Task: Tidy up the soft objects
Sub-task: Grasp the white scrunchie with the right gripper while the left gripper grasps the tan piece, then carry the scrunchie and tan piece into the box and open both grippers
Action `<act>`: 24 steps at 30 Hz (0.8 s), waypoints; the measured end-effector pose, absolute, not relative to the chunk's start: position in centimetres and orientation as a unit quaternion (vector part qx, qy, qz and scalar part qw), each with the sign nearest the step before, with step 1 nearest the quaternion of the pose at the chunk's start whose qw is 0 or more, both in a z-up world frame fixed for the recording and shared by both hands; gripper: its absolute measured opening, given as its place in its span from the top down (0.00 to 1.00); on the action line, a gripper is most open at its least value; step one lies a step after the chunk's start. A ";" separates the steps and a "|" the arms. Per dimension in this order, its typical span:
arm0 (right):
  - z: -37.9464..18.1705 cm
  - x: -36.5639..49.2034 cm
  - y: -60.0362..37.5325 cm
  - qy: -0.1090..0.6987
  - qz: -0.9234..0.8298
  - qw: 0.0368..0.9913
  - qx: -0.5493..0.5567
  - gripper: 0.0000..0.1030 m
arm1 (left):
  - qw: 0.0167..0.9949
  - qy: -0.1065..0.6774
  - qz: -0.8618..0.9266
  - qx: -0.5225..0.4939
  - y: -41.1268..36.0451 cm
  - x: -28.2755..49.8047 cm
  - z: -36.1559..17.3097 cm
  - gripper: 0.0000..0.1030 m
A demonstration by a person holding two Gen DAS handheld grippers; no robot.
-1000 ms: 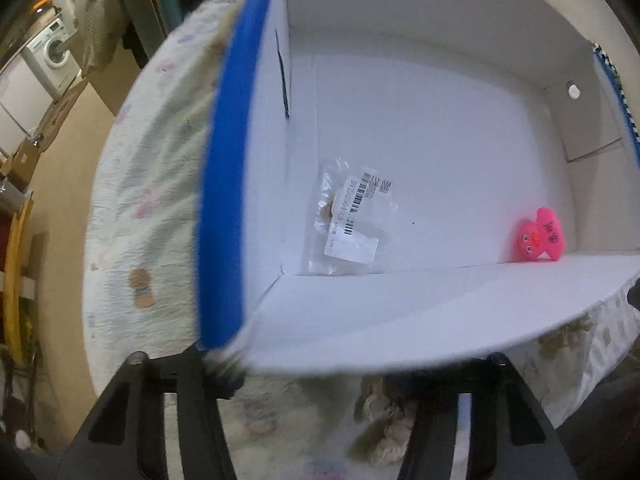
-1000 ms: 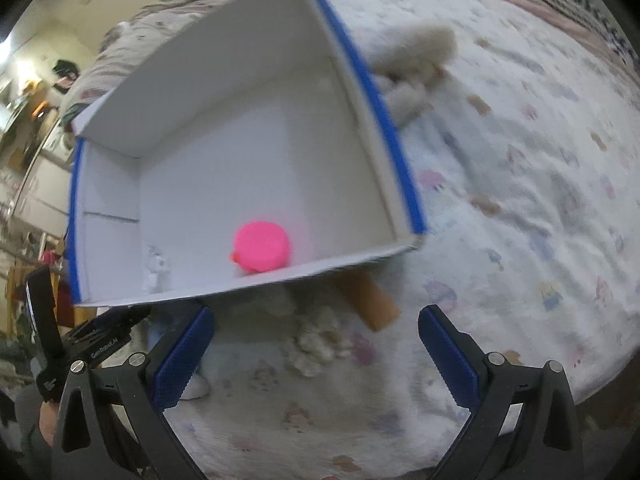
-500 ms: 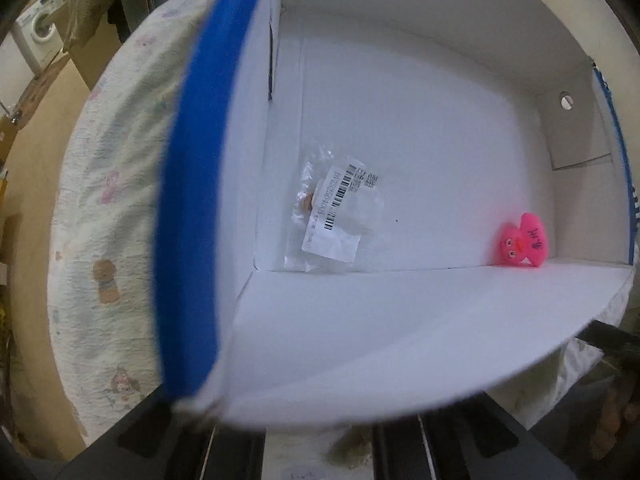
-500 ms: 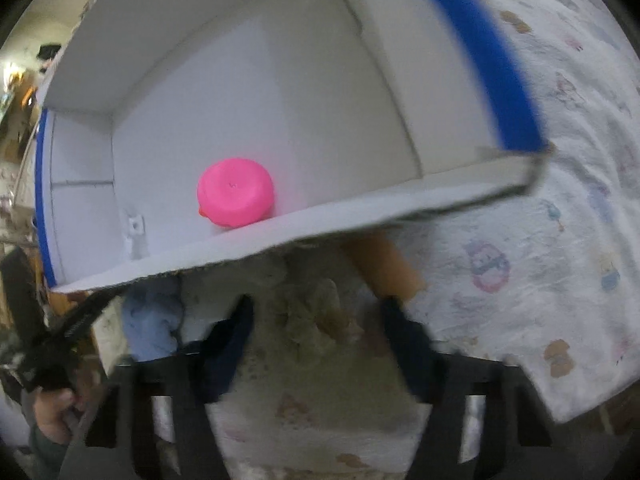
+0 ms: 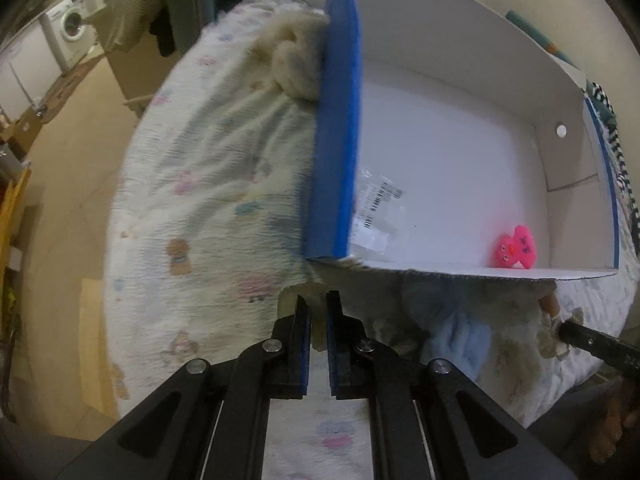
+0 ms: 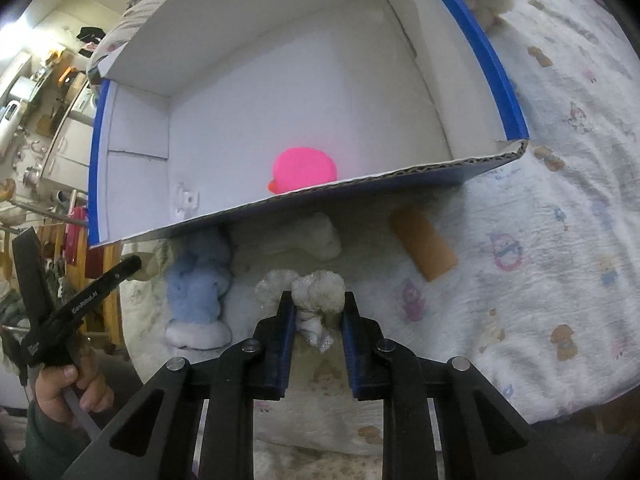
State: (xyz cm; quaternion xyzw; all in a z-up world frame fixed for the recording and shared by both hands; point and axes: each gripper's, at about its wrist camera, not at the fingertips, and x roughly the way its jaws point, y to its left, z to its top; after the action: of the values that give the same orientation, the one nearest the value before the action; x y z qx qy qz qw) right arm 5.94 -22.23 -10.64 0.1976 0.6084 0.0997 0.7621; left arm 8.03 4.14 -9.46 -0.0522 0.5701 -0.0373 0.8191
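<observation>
Both tongs pinch soft toys lying on the bed just outside the white box's [image 6: 360, 184] near wall: right gripper [image 6: 316, 320] on a grey plush [image 6: 316, 288], left gripper [image 5: 318, 320] on a cream plush [image 5: 316, 316], the box directly ahead and above

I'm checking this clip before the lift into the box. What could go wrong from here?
1. The right hand-held gripper pinches only a narrow fold of the grey-white plush; it may slip free.
2. The cardboard box wall overhangs the toys, so a lift might snag its edge.
3. The left hand-held gripper grips a cream bit right at the box corner.
</observation>
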 end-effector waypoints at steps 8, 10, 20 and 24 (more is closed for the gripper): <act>-10.0 5.6 -21.6 0.605 0.111 0.767 0.184 0.77 | 0.834 0.550 -0.005 -0.052 6.8 6.1 -7.4 0.94; -9.8 5.5 -21.6 0.601 0.117 0.768 0.187 0.77 | 0.836 0.545 0.001 -0.054 7.2 5.7 -7.2 0.94; -6.9 4.0 -21.0 0.570 0.147 0.784 0.197 0.77 | 0.861 0.499 0.060 -0.074 9.1 2.8 -4.0 0.94; -4.6 3.9 -21.2 0.545 0.155 0.799 0.202 0.77 | 0.876 0.475 0.042 -0.074 8.3 2.7 -1.4 0.94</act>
State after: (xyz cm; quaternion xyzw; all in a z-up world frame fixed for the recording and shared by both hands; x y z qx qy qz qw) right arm 3.87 -21.19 -4.64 0.2024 0.5454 0.1546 0.7985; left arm 2.74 8.35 -1.42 -0.0740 0.4754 0.0417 0.8756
